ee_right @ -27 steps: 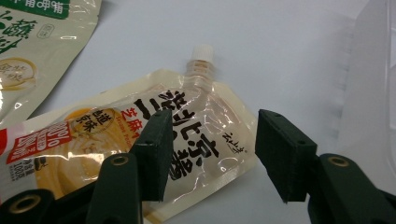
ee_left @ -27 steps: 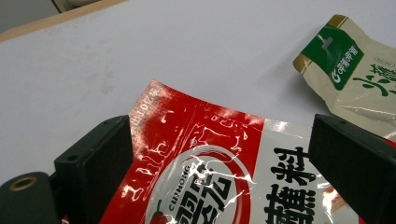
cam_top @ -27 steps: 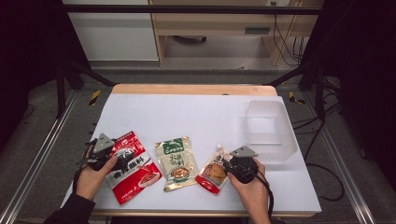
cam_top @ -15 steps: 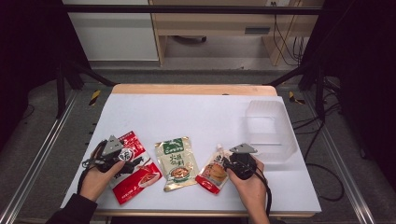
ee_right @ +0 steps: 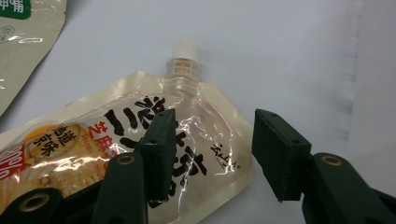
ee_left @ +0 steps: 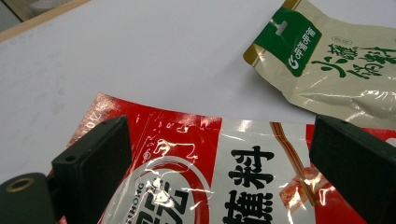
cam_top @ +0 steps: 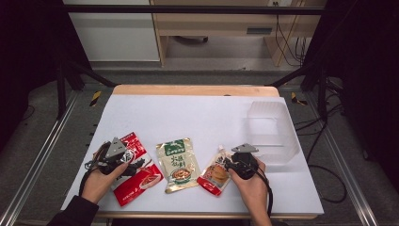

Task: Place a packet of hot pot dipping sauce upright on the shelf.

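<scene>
A red sauce pouch (cam_top: 142, 178) (ee_left: 233, 182) lies at the front left of the white table top (cam_top: 197, 115). My left gripper (cam_top: 134, 162) (ee_left: 219, 154) hovers low over its upper half, jaws wide open with the pouch below and between them. A small spouted pouch (cam_top: 214, 173) (ee_right: 93, 140) with a white cap lies at the front right. My right gripper (cam_top: 227, 165) (ee_right: 212, 135) straddles its right edge, jaws half apart: the left jaw is over the pouch, the right jaw stands off to its side, neither pressing. A beige and green pouch (cam_top: 178, 160) (ee_left: 336, 70) lies between them.
A clear plastic box (cam_top: 273, 132) stands on the right side of the table, just beyond my right hand. The table's wooden back edge (cam_top: 193, 90) runs behind. Metal frame rails flank the table on both sides.
My left hand has shifted a little to the right, bringing its gripper over the red pouch. The right hand has stayed nearly where it was.
</scene>
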{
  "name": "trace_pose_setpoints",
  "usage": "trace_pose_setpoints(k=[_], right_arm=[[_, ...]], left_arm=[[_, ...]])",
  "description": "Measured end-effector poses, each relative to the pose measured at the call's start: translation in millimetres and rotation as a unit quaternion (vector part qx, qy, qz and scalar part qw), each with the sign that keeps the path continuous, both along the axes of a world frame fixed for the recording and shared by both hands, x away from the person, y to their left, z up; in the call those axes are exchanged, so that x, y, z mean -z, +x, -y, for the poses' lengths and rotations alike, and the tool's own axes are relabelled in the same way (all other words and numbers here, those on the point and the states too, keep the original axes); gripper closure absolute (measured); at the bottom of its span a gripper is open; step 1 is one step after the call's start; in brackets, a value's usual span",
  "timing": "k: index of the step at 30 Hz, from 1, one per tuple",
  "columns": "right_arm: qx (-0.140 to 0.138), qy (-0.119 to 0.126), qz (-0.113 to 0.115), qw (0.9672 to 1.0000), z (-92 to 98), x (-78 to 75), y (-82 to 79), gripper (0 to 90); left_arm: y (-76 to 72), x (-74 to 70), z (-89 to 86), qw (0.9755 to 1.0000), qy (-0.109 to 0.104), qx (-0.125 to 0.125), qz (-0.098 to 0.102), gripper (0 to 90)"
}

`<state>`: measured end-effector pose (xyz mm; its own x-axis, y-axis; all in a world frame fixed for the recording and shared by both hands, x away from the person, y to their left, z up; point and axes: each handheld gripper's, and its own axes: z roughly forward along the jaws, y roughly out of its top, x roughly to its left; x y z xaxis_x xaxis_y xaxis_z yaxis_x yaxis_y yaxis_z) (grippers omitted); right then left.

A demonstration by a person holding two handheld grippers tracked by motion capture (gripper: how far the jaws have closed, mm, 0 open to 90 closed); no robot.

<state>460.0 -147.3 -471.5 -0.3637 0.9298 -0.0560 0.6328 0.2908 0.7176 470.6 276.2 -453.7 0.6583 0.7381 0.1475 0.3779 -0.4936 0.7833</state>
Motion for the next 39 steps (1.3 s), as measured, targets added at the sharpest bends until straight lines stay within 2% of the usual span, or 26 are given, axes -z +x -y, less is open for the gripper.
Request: trace_pose_setpoints(k=[4,13,15,22,25,30,32,35,39], right_arm=[[0.004,-0.001,-0.003,1.0000,1.3,1.5,2.1,50.2],[0.018,0.017,-0.019,0.9995,5.4,5.8,3.0,47.6],[0.017,0.026,-0.021,0.9993,5.3,7.8,2.2,47.5],[0.016,0.030,-0.022,0.9992,3.9,7.8,1.3,49.4],[0.010,0.025,-0.023,0.9994,3.6,7.3,0.5,55.3],[-0.016,0.014,-0.028,0.9994,0.3,4.5,-2.1,74.9],[-0.021,0.014,-0.027,0.9993,-0.2,3.5,-2.8,79.9],[-0.025,0.016,-0.019,0.9994,-0.5,-0.8,-4.5,84.5],[-0.038,0.021,0.004,0.9991,-0.6,-11.8,-8.1,86.6]], left_arm=[[-0.2,0.1,1.0,1.0000,0.002,0.003,-0.001,5.6],[-0.7,0.2,1.8,1.0000,0.003,0.006,-0.001,5.8],[-0.7,0.4,2.1,1.0000,0.003,0.006,-0.001,5.8],[-1.0,0.5,2.5,1.0000,0.004,0.007,-0.001,5.9],[-1.0,0.5,2.5,1.0000,0.005,0.007,-0.001,5.9],[-1.0,0.3,2.4,1.0000,0.004,0.006,0.000,6.0],[-1.0,0.3,2.3,1.0000,0.004,0.007,-0.001,6.0],[-1.2,0.2,2.2,1.0000,0.003,0.008,-0.003,6.2],[-3.7,-2.6,2.4,0.9999,-0.003,0.014,-0.006,6.5]])
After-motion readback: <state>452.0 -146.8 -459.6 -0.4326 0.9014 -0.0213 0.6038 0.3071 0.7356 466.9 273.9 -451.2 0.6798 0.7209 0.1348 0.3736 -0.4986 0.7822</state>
